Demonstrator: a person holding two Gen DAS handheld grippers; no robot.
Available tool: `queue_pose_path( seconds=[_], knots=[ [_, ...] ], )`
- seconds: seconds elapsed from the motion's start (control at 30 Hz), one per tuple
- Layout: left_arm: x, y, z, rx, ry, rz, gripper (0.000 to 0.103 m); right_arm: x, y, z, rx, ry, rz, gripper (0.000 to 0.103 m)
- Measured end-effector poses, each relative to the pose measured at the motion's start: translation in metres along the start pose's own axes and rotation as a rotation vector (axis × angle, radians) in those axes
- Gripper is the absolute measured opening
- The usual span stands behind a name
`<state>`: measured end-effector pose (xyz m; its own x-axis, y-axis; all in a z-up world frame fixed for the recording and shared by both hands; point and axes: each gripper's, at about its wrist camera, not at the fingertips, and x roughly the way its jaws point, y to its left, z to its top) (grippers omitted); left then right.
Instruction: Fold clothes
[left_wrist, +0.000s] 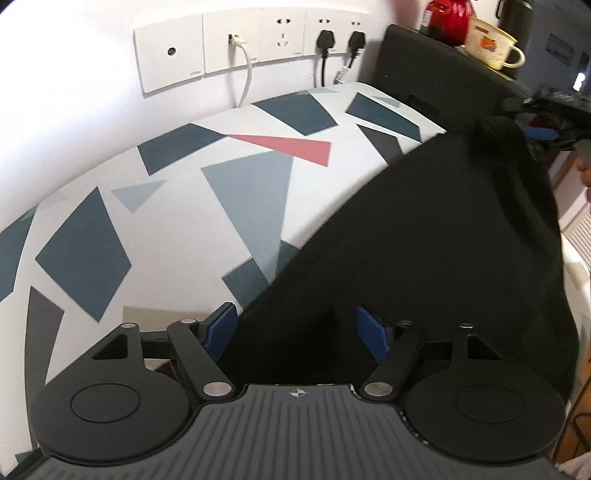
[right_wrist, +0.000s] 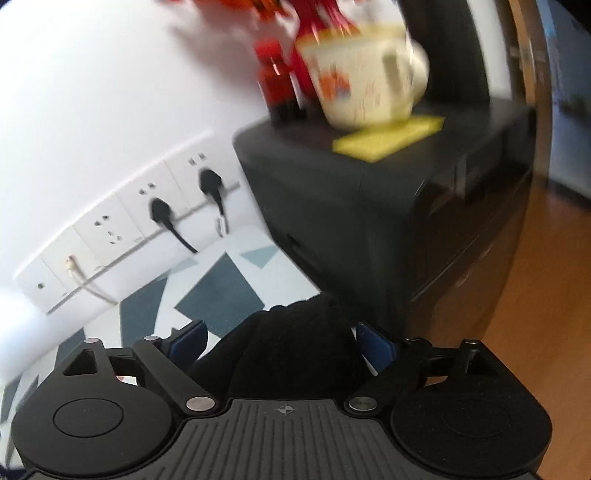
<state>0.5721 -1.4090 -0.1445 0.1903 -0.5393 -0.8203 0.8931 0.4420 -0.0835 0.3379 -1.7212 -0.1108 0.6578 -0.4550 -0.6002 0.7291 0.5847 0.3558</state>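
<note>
Left wrist view, gripper: left gripper pointed steeply down at the table, its 2 blue pads spread wide apart.
Left wrist view, garment: black cloth lay between the pads without either pad pressing on it; its straight edge ran diagonally from near the left pad up toward the far right corner of the table.
Left wrist view, table: table was covered in a white sheet with blue, grey and 1 red shape; the cloth covered its right part, the left part was bare.
Left wrist view, far: wall sockets sat behind the table, with 1 white cable and 2 black plugs in them; a black cabinet stood at the far right, a cream mug on top beside a red bottle.
Left wrist view, other tool: a blue pad of the second gripper showed just past the cloth's raised far end.
Right wrist view, gripper: right gripper had its jaws wide apart, clamping nothing.
Right wrist view, garment: a bunched end of the cloth sat heaped between the pads; contact with them was too dark to tell.
Right wrist view, far: blurred; the cabinet rose just behind the cloth, carrying the mug, the bottle and a yellow pad; wood floor lay to the right.
</note>
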Motion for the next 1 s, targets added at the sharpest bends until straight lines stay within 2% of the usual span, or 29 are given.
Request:
queue_pose_path(
  seconds=[0.1, 0.2, 0.27, 0.3, 0.33, 0.47, 0.5, 0.53, 0.57, 0.6, 0.7, 0.83, 0.9, 0.97, 1.0],
  knots=[
    [-0.002, -0.002, -0.008, 0.038, 0.007, 0.011, 0.078, -0.045, -0.014, -0.012, 0.063, -0.054, 0.027, 0.089],
    [-0.002, -0.003, -0.017, 0.066, 0.013, 0.045, 0.078, -0.071, -0.033, -0.038, 0.116, -0.055, -0.051, 0.089],
    [-0.003, -0.003, -0.022, 0.072, 0.012, 0.074, 0.08, -0.07, -0.043, -0.061, 0.17, 0.013, -0.124, 0.085],
    [-0.003, -0.004, -0.025, 0.077, 0.015, 0.092, 0.086, -0.067, -0.045, -0.072, 0.198, 0.056, -0.146, 0.081],
    [-0.003, -0.005, -0.028, 0.081, 0.018, 0.11, 0.089, -0.065, -0.046, -0.083, 0.215, 0.081, -0.155, 0.08],
    [-0.002, -0.007, -0.037, 0.087, 0.01, 0.152, 0.09, -0.054, -0.036, -0.105, 0.202, 0.057, -0.144, 0.079],
    [-0.002, -0.008, -0.039, 0.086, 0.006, 0.16, 0.09, -0.048, -0.037, -0.105, 0.206, 0.053, -0.144, 0.072],
    [-0.001, -0.008, -0.039, 0.072, 0.004, 0.169, 0.09, -0.041, -0.039, -0.104, 0.218, 0.058, -0.147, 0.047],
    [-0.001, -0.008, -0.038, 0.058, 0.001, 0.178, 0.091, -0.031, -0.043, -0.1, 0.237, 0.088, -0.174, 0.041],
    [0.0, -0.007, -0.037, 0.043, 0.006, 0.184, 0.091, -0.024, -0.044, -0.095, 0.253, 0.116, -0.198, 0.042],
    [0.003, -0.001, -0.033, -0.006, 0.012, 0.207, 0.091, -0.005, -0.045, -0.077, 0.259, 0.129, -0.191, 0.039],
    [0.009, 0.004, -0.024, -0.06, 0.011, 0.235, 0.091, 0.022, -0.05, -0.056, 0.284, 0.115, -0.14, 0.034],
    [0.013, 0.005, -0.018, -0.084, 0.012, 0.247, 0.092, 0.038, -0.044, -0.047, 0.256, 0.096, -0.131, 0.035],
    [0.013, -0.001, -0.015, -0.062, 0.011, 0.26, 0.092, 0.041, -0.035, -0.042, 0.221, 0.07, -0.149, 0.041],
    [0.013, -0.004, -0.013, -0.051, 0.01, 0.266, 0.091, 0.041, -0.031, -0.039, 0.204, 0.056, -0.16, 0.049]
  ],
)
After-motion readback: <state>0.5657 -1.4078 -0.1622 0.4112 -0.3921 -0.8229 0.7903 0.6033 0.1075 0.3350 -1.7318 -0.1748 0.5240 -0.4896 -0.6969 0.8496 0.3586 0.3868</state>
